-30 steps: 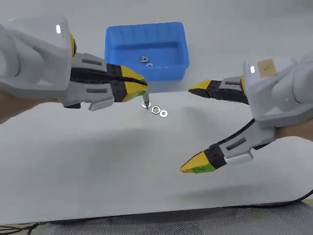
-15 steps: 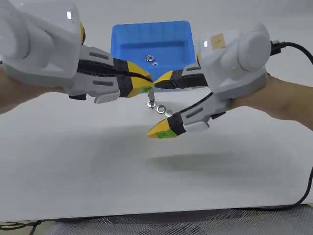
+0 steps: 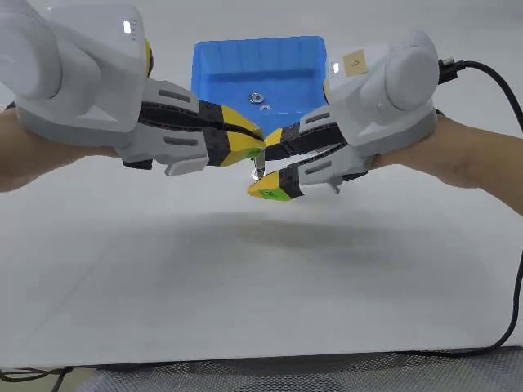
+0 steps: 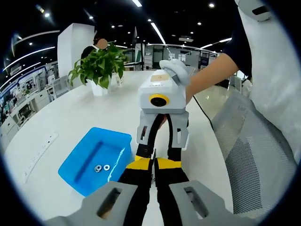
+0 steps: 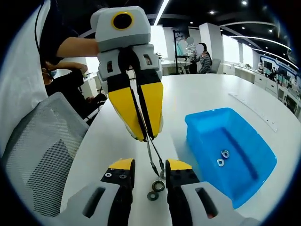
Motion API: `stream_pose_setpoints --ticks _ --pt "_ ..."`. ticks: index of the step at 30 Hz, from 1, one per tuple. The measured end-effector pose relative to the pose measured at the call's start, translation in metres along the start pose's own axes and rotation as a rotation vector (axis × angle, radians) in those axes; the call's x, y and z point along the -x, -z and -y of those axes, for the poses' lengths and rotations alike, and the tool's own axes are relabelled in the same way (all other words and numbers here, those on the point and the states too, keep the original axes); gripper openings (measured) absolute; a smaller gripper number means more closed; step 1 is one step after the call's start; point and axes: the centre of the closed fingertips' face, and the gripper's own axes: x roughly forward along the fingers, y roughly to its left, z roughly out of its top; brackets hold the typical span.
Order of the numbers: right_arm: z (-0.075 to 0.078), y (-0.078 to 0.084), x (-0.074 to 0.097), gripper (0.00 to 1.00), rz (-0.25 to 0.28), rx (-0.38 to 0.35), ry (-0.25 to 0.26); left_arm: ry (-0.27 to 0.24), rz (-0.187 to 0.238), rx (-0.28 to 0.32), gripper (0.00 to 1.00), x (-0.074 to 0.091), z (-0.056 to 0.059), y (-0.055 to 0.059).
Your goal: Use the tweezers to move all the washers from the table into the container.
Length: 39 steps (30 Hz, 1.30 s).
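Washers [image 5: 158, 186] lie on the white tabletop [image 3: 245, 278], right between the narrowly spread right tongs [image 5: 149, 165]. Tweezers [image 3: 258, 167] dip at them, pinched in the left tongs [image 5: 148, 136]. Toward the far edge, the blue container [image 3: 237, 61] holds two more.

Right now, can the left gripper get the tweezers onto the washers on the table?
Probably yes: the left gripper holds the tweezers with their tips down at the washers, and the fingers of the right gripper stand either side, not across the way.
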Motion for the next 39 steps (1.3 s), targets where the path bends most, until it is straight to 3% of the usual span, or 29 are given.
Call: stream_pose_setpoints --ticks 12,15,19,21,29,39 --pt "0.0059 -0.005 0.0005 0.12 0.008 0.032 0.027 0.002 0.006 0.005 0.05 -0.0009 -0.0007 0.0004" --pt "0.006 -0.0043 0.0 0.12 0.008 0.008 0.027 -0.004 0.006 0.012 0.05 -0.001 0.0005 -0.001" --pt "0.0043 -0.005 -0.0007 0.11 -0.002 0.039 0.03 -0.008 0.0 0.009 0.05 0.0009 0.0004 -0.0001" --pt "0.0044 -0.0051 -0.0007 0.1 -0.002 0.043 0.033 -0.012 -0.008 -0.021 0.05 0.0016 0.0021 0.0002" --pt "0.0027 -0.005 0.0007 0.1 0.009 0.027 0.058 -0.036 0.001 0.039 0.06 0.0003 0.0011 -0.0013" --pt "0.0038 -0.0072 0.004 0.09 0.02 0.012 0.092 -0.054 -0.042 0.052 0.2 0.0073 0.0029 0.0075"
